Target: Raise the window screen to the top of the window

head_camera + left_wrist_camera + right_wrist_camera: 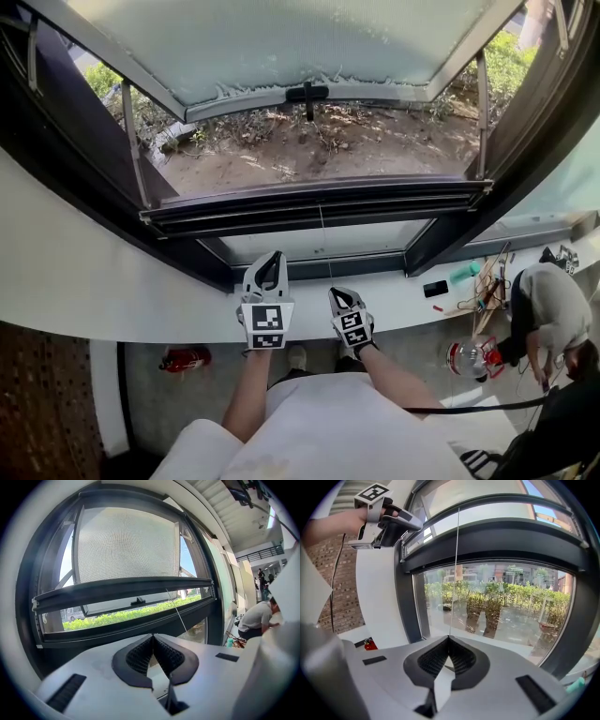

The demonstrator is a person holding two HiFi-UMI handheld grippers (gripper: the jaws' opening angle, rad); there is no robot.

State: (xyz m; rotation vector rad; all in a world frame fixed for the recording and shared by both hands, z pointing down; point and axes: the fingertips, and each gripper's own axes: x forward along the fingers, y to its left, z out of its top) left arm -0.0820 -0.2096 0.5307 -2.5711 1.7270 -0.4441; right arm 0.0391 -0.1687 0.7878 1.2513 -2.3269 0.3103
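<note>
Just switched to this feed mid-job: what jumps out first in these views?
A dark bar spans the window's middle, with the pale sash swung outward beyond it over bare ground. A thin cord drops from that bar straight into the shut right hand-held gripper, while the left hand-held gripper is shut on nothing. A person crouches on the floor at the right.

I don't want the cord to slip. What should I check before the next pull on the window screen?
1. Right gripper jaws closed on the thin white pull cord: ok.
2. Cord runs straight up to the dark metal screen rail: ok.
3. Left gripper jaws shut with nothing between them, beside the cord: ok.
4. Rail at the window's top: not ok, it sits at the bottom of the opening.
5. Crouching person away from the cord: ok.
</note>
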